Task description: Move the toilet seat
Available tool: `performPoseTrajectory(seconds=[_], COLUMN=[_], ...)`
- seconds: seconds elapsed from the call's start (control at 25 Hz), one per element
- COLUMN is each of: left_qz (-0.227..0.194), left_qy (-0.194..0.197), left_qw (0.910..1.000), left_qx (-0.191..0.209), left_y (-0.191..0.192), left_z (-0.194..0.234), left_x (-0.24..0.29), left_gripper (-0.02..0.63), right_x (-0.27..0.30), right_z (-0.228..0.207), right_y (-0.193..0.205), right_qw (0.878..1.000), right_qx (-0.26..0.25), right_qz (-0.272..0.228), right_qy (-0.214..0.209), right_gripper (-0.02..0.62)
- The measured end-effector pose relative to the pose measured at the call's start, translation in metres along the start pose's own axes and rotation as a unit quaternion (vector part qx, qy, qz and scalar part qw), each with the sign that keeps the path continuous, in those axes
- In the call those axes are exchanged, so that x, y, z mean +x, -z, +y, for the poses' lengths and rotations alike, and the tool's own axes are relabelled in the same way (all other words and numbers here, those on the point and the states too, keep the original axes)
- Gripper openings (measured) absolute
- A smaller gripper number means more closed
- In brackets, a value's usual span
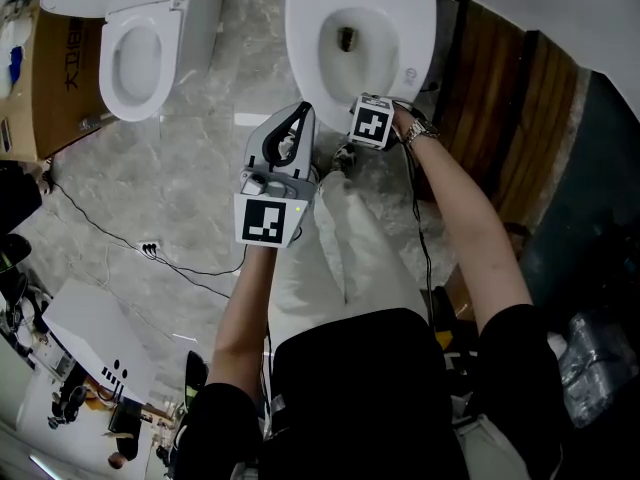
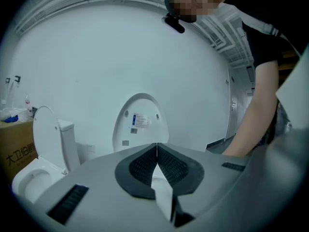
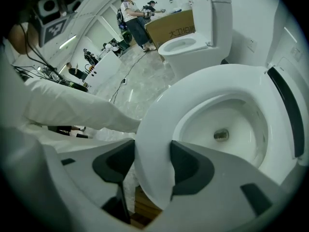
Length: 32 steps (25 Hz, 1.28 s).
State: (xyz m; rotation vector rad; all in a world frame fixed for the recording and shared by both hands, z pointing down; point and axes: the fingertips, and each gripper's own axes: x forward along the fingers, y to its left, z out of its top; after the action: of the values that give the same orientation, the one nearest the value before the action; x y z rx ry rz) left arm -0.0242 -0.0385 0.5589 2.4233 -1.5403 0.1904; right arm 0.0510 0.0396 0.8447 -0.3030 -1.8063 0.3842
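Note:
The white toilet seat (image 3: 159, 124) rings the bowl (image 3: 227, 129) of the toilet (image 1: 310, 38) in front of me. My right gripper (image 3: 150, 166) is shut on the seat's front edge, one dark pad on each side of the ring. In the head view its marker cube (image 1: 372, 121) sits just below the bowl's front rim. My left gripper (image 1: 298, 114) hangs in the air to the left of it, shut, pads (image 2: 145, 166) pressed together with nothing between them. Its view faces the upright toilet lid (image 2: 140, 122) and a white wall.
A second toilet (image 1: 140, 53) with its lid up stands to the left, beside a cardboard box (image 1: 60, 78). A black cable (image 1: 150, 250) runs over the marble floor. Wooden panelling (image 1: 520, 118) lines the right side. People (image 3: 133, 18) stand in the background.

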Motion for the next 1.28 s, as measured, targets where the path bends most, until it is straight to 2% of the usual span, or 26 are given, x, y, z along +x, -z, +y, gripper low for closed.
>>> performPoseTrajectory(seconds=[0.24,0.44,0.64,0.84,1.04,1.28], left_qz=[0.003,-0.003,0.013,0.025,0.063,0.109], left_qy=[0.005,0.017,0.034,0.071,0.099,0.108], left_qw=[0.9999,0.9998,0.9988,0.9952,0.9891,0.9827], left_qx=[0.01,0.013,0.032,0.063,0.089,0.104], left_y=[-0.007,-0.022,-0.022,-0.01,0.02,0.055], left_z=[-0.009,-0.018,-0.023,-0.029,-0.028,-0.027], left_x=[-0.007,-0.012,-0.01,-0.006,-0.008,-0.006], left_gripper=[0.009,0.009,0.011,0.011,0.014,0.103], right_x=[-0.028,-0.058,-0.077,-0.088,-0.094,-0.111], right_z=[0.011,0.013,0.014,0.013,0.013,0.015], right_y=[0.001,-0.01,-0.015,-0.018,-0.021,-0.023], right_qw=[0.999,0.999,0.999,0.999,0.999,0.998], right_qx=[0.029,0.029,0.033,0.035,0.039,0.043], right_qz=[0.002,-0.003,-0.007,-0.005,0.003,0.011], right_qy=[-0.023,-0.03,-0.037,-0.034,-0.035,-0.04], right_gripper=[0.244,0.242,0.242,0.241,0.239,0.238])
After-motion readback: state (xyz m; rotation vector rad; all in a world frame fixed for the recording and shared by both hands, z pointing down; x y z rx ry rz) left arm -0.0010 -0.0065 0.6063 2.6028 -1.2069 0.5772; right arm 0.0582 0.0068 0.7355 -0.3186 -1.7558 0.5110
